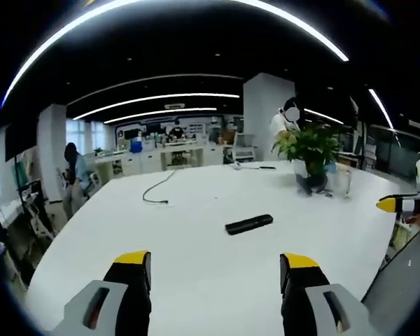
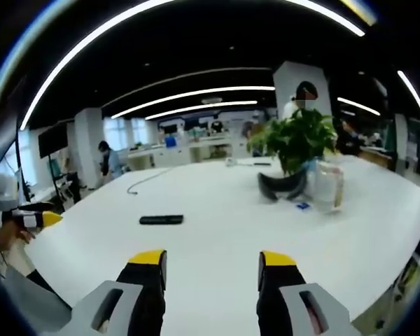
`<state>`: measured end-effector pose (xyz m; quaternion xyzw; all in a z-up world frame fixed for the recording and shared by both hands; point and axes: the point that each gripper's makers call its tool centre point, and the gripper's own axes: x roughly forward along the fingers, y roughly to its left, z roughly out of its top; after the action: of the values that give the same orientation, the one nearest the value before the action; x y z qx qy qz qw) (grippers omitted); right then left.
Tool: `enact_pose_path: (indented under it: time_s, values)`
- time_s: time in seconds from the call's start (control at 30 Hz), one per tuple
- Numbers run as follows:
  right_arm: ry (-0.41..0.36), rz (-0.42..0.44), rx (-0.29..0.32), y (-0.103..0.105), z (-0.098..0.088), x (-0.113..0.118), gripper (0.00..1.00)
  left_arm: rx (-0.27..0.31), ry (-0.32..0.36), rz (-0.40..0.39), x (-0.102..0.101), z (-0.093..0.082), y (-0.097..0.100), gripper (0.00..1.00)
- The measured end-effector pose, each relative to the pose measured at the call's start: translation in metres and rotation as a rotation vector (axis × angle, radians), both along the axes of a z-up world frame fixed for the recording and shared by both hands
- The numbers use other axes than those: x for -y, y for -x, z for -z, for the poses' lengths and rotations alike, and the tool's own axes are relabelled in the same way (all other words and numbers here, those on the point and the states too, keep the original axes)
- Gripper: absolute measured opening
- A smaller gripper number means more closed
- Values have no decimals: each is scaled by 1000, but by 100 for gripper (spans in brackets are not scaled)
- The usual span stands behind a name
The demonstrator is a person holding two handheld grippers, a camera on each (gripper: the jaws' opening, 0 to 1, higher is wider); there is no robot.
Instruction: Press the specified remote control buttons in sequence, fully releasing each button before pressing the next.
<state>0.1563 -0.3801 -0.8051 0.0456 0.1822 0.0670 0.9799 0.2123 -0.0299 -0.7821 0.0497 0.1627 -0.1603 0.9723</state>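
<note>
With both grippers, left (image 1: 215, 269) and right (image 2: 211, 267), unclenched (holding nothing), we may miss the remote control (image 1: 249, 224) far ahead.

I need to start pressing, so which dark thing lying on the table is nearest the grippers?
The black remote control, flat ahead of both open grippers; the thin black cable lies farther back.

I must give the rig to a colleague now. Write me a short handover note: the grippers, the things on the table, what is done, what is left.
Left gripper: open, empty, above the white table, short of the remote control.
Right gripper: open, empty, also clear of the remote control, which lies flat to its front left.
Also on the table: a potted plant, a clear container beside it, a black cable.
Done: no press can be confirmed.
Left: approach the remote and press the buttons in sequence, releasing each fully.
</note>
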Motion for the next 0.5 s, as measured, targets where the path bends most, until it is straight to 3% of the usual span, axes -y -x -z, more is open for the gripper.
enact_pose_path:
  time_s: [0.17,0.33,0.5]
  values:
    - [-13,-26,-19,2,2,-5,38,10,-24,51,14,-9,-26,78]
    - [-16,-22,-14,1,2,-5,37,24,-13,99,31,-17,-51,79]
    - [-17,-18,-16,1,2,-4,37,24,-58,174,51,-19,-76,80]
